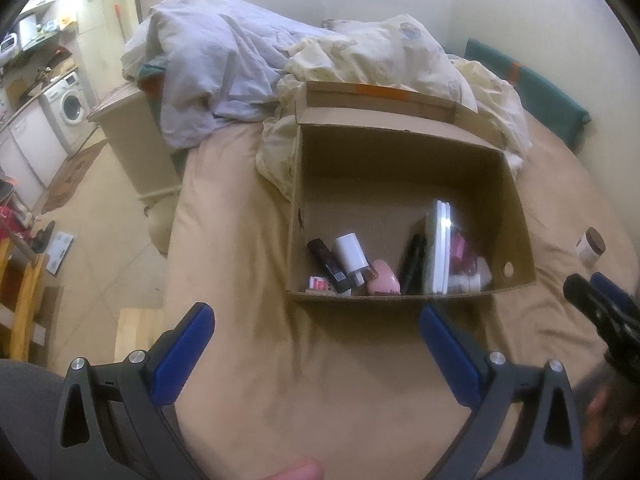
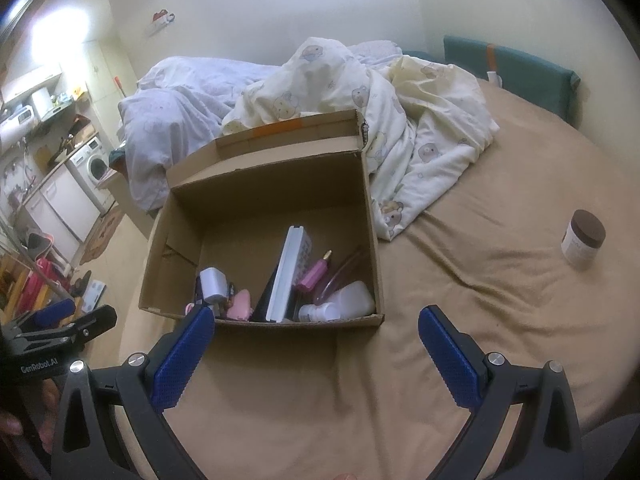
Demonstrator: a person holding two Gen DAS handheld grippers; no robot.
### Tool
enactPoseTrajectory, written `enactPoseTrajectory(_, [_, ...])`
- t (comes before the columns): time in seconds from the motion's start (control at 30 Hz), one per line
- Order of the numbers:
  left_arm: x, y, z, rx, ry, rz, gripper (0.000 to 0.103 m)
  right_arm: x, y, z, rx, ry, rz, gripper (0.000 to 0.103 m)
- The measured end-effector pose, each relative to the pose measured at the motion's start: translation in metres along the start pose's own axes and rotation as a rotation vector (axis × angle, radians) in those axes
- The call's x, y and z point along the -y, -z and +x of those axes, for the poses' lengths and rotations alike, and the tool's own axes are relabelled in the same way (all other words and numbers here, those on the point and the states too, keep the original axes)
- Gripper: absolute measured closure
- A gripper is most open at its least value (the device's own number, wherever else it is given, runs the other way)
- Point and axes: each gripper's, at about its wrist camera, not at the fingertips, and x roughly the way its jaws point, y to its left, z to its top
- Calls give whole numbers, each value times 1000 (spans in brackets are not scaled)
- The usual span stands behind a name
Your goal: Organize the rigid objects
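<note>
The jar (image 2: 583,243), at two o'clock from the box (image 2: 372,216), looks light, rigid, slippery; its sides are best gripped. Both the left gripper (image 1: 316,344) and right gripper (image 2: 316,346) are held wide open, empty.

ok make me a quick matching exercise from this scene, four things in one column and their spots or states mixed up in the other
Things:
1. jar with brown lid
2. white charger plug
3. cardboard box
4. right gripper

Places or states:
A. open, holding nothing
B. inside the box, left part
C. alone on the tan sheet, right of the box
D. on the bed, flaps open, in front of the rumpled bedding

Pairs: 1-C, 2-B, 3-D, 4-A
</note>
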Motion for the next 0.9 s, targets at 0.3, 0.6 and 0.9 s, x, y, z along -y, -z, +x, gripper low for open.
enactPoseTrajectory(0.3, [0,2,-1,1,-6,4,1,0,1,1,-2,2,3,0])
enactPoseTrajectory(0.6, [0,2,0,-4,-2,9,1,1,1,1,-3,3,3,0])
enactPoseTrajectory(0.9, [2,3,1,-5,8,18,1,0,1,0,-1,3,4,0])
